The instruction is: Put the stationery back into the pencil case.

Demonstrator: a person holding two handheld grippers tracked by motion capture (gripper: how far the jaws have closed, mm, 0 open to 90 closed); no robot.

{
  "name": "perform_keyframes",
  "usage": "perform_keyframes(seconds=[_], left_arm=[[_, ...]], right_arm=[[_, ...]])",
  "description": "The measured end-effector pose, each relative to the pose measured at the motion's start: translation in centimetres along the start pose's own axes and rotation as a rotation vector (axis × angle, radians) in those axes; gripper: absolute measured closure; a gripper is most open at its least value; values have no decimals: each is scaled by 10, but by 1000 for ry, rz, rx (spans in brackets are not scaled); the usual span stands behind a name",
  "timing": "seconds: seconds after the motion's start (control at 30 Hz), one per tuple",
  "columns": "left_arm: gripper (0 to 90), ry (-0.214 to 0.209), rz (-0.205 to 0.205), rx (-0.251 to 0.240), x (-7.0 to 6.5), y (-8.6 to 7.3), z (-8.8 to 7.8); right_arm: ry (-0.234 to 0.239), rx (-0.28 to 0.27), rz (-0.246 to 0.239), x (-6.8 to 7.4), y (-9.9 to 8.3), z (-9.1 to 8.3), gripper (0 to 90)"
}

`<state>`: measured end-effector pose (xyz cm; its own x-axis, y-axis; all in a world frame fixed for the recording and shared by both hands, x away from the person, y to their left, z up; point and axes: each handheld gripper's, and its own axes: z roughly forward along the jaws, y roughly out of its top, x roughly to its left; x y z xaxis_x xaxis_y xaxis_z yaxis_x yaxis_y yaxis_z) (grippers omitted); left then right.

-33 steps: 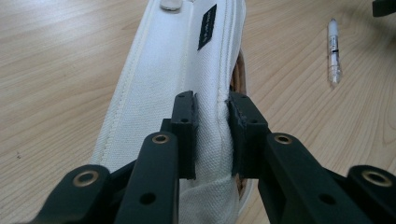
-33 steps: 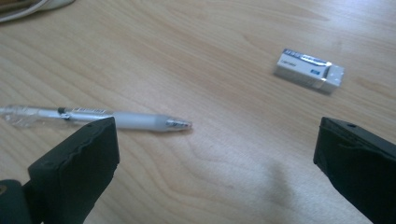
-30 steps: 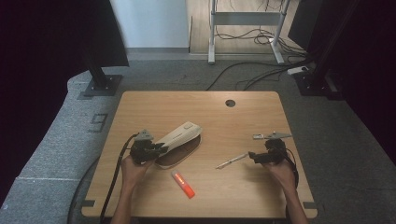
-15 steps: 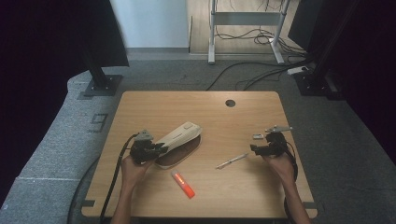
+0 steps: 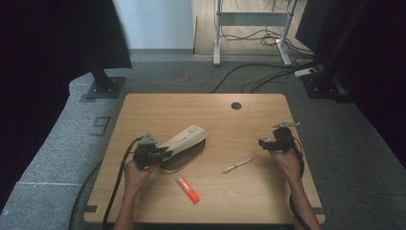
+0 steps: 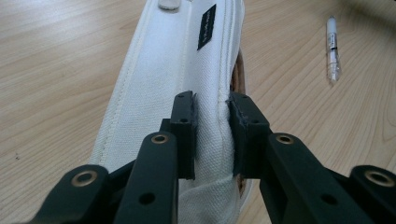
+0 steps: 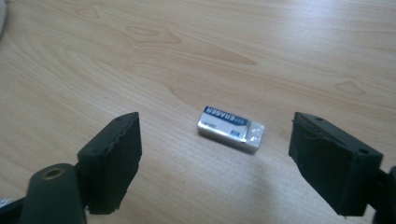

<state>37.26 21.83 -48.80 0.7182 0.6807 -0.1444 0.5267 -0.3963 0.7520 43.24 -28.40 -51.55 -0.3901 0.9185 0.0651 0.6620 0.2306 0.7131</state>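
Your left gripper (image 6: 210,135) lies low over the table (image 5: 143,110), clamped on the flap edge of the white pencil case (image 6: 177,70). Your right gripper (image 7: 215,158), wrist bent inward, has its jaws apart but just closing, with the eraser (image 7: 231,128) lying on the wood between and ahead, untouched.

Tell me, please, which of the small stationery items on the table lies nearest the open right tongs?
The white eraser in its blue-printed sleeve, lying just ahead between them; the pen and orange highlighter lie farther off.
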Motion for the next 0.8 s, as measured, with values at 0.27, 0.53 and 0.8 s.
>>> perform_keyframes(seconds=[0.27,0.53,0.8], left_arm=[[729,0,6,1,0,0,0],[727,-2,9,3,0,0,0],[724,0,14,9,-1,0,1]], right_arm=[[-11,25,5,-3,3,15,253],[-20,38,16,-7,4,29,346],[-45,64,23,-7,3,39,401]])
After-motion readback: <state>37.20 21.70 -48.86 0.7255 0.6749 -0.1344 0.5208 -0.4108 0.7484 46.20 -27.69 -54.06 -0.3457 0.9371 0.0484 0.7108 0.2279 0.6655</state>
